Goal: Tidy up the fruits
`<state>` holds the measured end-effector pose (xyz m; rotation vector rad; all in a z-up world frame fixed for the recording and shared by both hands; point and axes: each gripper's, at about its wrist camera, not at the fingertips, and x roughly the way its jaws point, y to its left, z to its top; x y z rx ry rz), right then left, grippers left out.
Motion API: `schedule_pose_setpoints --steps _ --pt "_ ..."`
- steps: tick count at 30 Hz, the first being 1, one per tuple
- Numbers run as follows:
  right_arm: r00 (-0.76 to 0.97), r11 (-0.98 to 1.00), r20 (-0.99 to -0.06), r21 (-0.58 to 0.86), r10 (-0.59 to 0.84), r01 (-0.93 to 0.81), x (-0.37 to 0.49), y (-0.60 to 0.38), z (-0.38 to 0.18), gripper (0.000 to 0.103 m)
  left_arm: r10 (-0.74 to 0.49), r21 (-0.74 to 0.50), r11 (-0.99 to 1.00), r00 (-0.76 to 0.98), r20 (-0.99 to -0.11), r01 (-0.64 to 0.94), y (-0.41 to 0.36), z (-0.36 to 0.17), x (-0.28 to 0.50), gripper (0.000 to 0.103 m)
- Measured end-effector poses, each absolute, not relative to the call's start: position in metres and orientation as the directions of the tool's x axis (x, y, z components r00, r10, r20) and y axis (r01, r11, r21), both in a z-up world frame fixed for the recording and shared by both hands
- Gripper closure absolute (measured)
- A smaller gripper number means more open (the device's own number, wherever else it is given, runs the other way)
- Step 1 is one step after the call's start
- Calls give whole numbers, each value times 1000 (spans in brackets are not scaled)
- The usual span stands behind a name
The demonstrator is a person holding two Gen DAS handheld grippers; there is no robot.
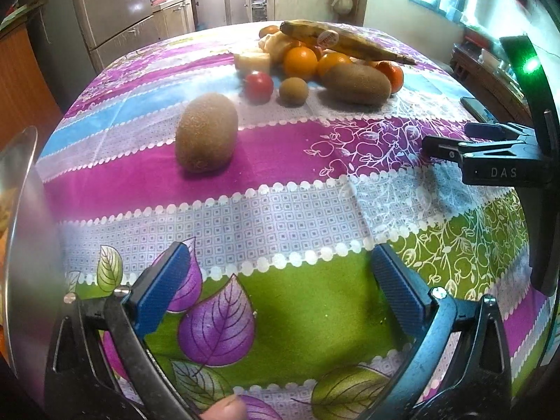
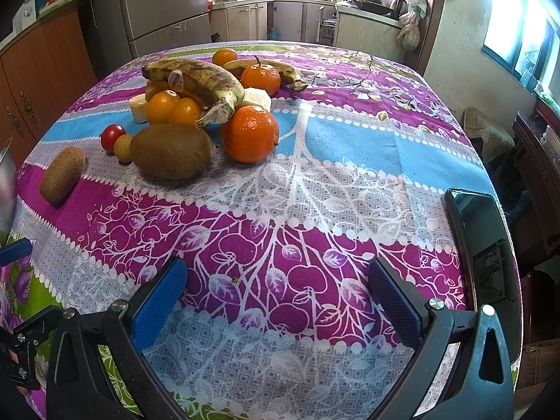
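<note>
A fruit pile lies on the patterned tablecloth: a spotted banana (image 2: pixel 196 82), a large orange (image 2: pixel 250 133), small oranges (image 2: pixel 175 105), a big kiwi (image 2: pixel 170 151), a red tomato (image 2: pixel 112 136) and a small brown fruit (image 2: pixel 123 147). One kiwi (image 1: pixel 206 132) (image 2: pixel 62 174) lies apart, nearer to me on the left. My left gripper (image 1: pixel 280 280) is open over the green stripe, short of that kiwi. My right gripper (image 2: pixel 278 294) is open over the purple stripe, empty. In the left wrist view the pile sits far back, with the banana (image 1: pixel 346 43) on top.
A metal plate's rim (image 1: pixel 21 231) stands at the left edge. A dark phone (image 2: pixel 483 241) lies near the table's right edge. The right gripper's body (image 1: pixel 490 161) shows at the right of the left wrist view. Kitchen cabinets and a fridge stand behind the table.
</note>
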<state>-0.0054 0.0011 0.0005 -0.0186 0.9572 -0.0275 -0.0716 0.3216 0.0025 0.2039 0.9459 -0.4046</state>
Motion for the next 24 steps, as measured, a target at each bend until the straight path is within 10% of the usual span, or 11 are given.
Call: schedule_pose_setpoints --steps 7,10,24 --pt "575 999 -817 -28 -32 15 -5 1 1 0 -251 -9 907 523 -814 422 325 3 -75 2" --pt "576 999 -817 -28 -32 15 -5 1 1 0 -214 30 925 584 -783 379 328 12 -74 24" --pt "575 999 -817 -28 -32 16 -5 1 1 0 -138 38 969 660 -738 245 327 28 -1 24"
